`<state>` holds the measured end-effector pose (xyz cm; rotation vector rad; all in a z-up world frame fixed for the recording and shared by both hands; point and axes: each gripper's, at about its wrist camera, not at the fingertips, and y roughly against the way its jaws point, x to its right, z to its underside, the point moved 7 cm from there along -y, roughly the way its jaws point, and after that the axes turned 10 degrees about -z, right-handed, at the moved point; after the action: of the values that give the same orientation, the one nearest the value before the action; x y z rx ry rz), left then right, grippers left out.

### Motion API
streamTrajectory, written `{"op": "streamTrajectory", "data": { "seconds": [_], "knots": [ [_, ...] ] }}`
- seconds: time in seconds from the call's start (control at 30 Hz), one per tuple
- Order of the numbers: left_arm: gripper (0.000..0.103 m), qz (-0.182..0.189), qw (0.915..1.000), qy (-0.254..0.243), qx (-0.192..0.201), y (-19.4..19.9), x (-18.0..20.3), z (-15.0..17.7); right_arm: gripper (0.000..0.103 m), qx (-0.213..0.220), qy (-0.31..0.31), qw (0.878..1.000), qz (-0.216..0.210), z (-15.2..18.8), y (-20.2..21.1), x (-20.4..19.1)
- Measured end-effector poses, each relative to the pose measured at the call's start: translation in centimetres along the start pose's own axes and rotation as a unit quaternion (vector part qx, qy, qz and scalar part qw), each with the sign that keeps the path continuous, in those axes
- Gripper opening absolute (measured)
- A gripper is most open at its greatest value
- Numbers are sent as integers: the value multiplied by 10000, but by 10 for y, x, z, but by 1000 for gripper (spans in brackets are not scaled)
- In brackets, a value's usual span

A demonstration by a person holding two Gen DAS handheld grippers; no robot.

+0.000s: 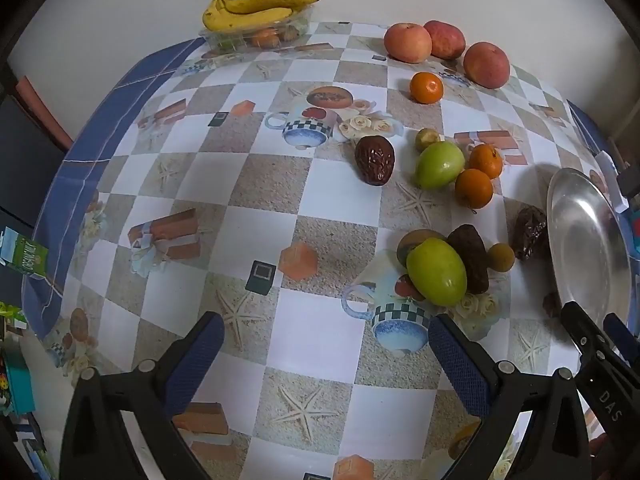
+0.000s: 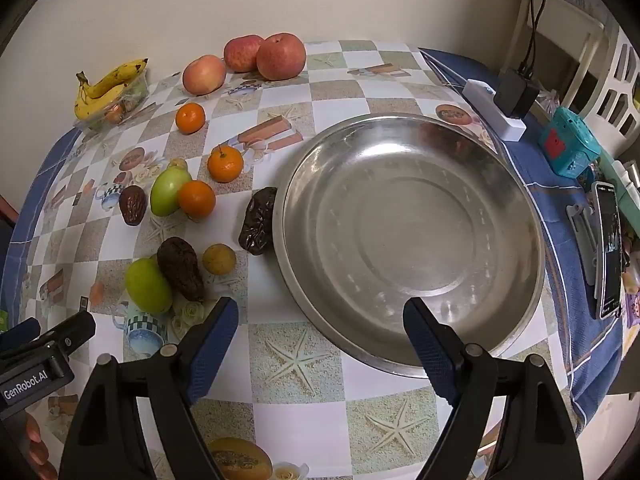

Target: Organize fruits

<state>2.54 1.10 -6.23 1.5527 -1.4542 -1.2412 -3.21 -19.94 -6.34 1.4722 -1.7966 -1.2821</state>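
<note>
Fruits lie loose on a checked tablecloth. Near me are a green fruit [image 1: 437,272] [image 2: 149,285], a dark brown date [image 1: 472,258] [image 2: 181,269] and a small yellow-brown fruit [image 2: 219,259]. Farther off are another green fruit [image 1: 440,165], three oranges [image 1: 474,188], more dates [image 1: 375,160] [image 2: 259,221], three apples [image 1: 408,43] [image 2: 281,56] and bananas [image 1: 256,6] [image 2: 105,88]. An empty steel bowl [image 2: 408,240] [image 1: 588,240] sits on the right. My left gripper [image 1: 326,354] is open and empty, short of the near green fruit. My right gripper [image 2: 320,338] is open and empty at the bowl's near rim.
The bananas rest on a clear plastic tray [image 1: 256,36] of small fruits at the far left by the wall. A white power strip with a black adapter [image 2: 506,100], a teal box [image 2: 568,146] and a phone [image 2: 608,248] lie right of the bowl.
</note>
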Motion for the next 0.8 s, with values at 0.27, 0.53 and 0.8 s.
{"op": "streamTrajectory", "data": {
  "seconds": [0.27,0.53,0.8],
  "knots": [
    [103,7,10000,34,-4,0,0,0,85,-7,2,10000,2,0,2,-1],
    [103,11,10000,52,-5,-1,-1,0,85,-26,28,10000,-1,1,-2,-2],
    [103,13,10000,48,-12,-1,-3,1,85,-63,44,10000,-10,1,-2,-2]
  ]
}}
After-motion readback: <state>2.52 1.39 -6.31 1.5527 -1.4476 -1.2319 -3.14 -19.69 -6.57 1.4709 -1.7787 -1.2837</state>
